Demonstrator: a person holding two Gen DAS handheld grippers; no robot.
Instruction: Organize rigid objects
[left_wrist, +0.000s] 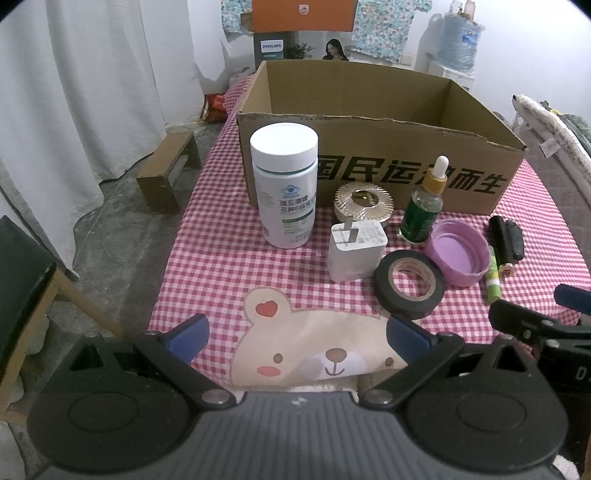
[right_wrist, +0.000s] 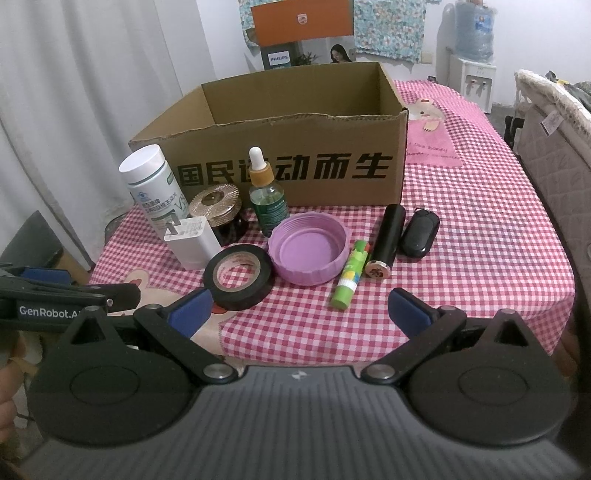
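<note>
An open cardboard box stands at the back of the checked table. In front of it sit a white pill bottle, a gold-lidded jar, a white charger, a green dropper bottle, a black tape roll, a purple lid, a green glue stick, a black tube and a car key fob. My left gripper and right gripper are both open and empty, near the front edge.
A red-and-white checked cloth with a bear picture covers the table. A white curtain hangs at the left, with a wooden stool on the floor. A padded bed edge lies to the right, a water dispenser behind.
</note>
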